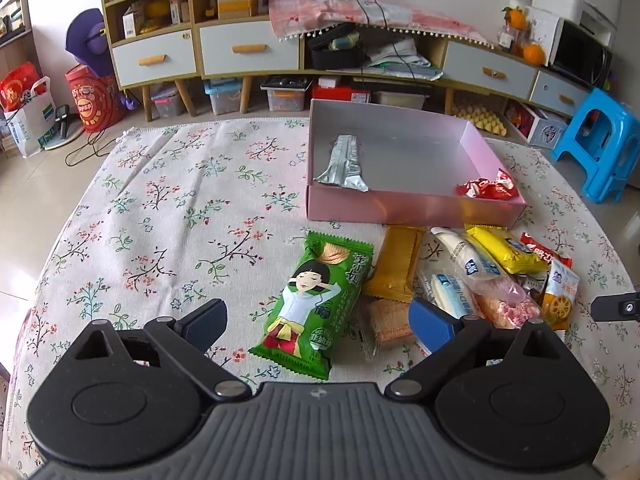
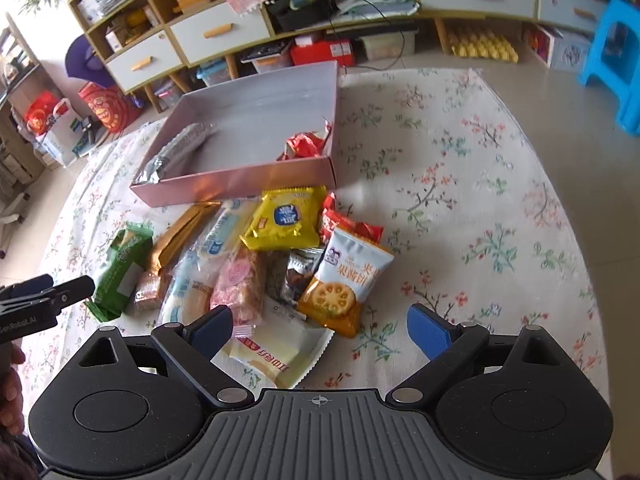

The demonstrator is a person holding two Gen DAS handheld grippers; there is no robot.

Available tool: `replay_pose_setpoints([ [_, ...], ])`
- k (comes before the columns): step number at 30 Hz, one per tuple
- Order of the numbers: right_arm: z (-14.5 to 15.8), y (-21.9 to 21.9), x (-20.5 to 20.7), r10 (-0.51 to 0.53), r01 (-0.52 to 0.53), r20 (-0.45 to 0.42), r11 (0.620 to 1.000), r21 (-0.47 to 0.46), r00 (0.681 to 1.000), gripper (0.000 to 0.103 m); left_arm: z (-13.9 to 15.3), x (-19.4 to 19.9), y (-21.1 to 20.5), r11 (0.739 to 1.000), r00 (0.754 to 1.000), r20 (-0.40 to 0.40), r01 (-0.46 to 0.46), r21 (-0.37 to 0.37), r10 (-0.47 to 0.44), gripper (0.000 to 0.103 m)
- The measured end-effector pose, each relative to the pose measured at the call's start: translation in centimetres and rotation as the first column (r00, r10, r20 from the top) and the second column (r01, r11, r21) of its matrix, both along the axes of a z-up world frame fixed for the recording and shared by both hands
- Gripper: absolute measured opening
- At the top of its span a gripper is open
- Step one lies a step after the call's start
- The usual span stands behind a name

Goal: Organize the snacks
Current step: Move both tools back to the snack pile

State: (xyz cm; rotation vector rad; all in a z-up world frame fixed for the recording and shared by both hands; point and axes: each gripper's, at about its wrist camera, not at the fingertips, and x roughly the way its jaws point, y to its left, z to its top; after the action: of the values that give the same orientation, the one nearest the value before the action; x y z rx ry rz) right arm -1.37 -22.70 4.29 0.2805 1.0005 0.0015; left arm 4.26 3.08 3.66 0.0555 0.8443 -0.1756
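Left gripper (image 1: 318, 320) hangs over the counter (image 1: 168, 208), jaws spread wide and holding nothing — the green packet (image 1: 312, 304) lies flat between them. Right of it sits the snack pile (image 1: 480, 276), just in front of the pink box (image 1: 412, 210), which holds a silver bar (image 1: 344, 162) and a red wrapper (image 1: 486, 188). Right gripper (image 2: 320, 334) — jaws also spread, empty — hovers over a white packet (image 2: 276, 354) at the pile's near edge

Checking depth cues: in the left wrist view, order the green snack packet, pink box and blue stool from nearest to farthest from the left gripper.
1. green snack packet, between the open fingers of the left gripper.
2. pink box, farther back on the table, right of centre.
3. blue stool, on the floor off the table's far right.
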Motion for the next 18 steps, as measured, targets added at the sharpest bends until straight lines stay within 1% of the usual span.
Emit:
replay_pose_setpoints([
  [4,-0.6,-0.6,0.4,-0.042,0.042,-0.009,0.999,0.000,0.999,0.096,-0.8,0.7,0.0,0.999,1.000,-0.021,-0.017,0.035,0.018,0.098],
  [7,-1.2,-0.9,0.8,-0.062,0.062,-0.026,0.998,0.017,0.998,0.095,-1.4,1.3,0.1,0.999,0.999,-0.044,-0.022,0.039,0.024,0.097],
  [11,-1.7,-1.0,1.0,-0.078,0.079,-0.031,0.997,0.024,0.996,0.095,-1.7,1.6,0.2,0.998,0.998,-0.045,-0.030,0.054,0.032,0.098],
  [15,-1.5,-0.7,1.1,-0.064,0.064,-0.014,0.997,0.042,0.998,0.095,-2.3,1.9,0.0,0.998,0.998,-0.062,-0.021,0.062,0.025,0.097],
  [18,-1.5,-0.6,1.2,-0.064,0.064,-0.001,0.997,0.033,0.998,0.095,-2.5,2.3,-0.2,0.997,0.998,-0.066,-0.019,0.068,0.024,0.097],
])
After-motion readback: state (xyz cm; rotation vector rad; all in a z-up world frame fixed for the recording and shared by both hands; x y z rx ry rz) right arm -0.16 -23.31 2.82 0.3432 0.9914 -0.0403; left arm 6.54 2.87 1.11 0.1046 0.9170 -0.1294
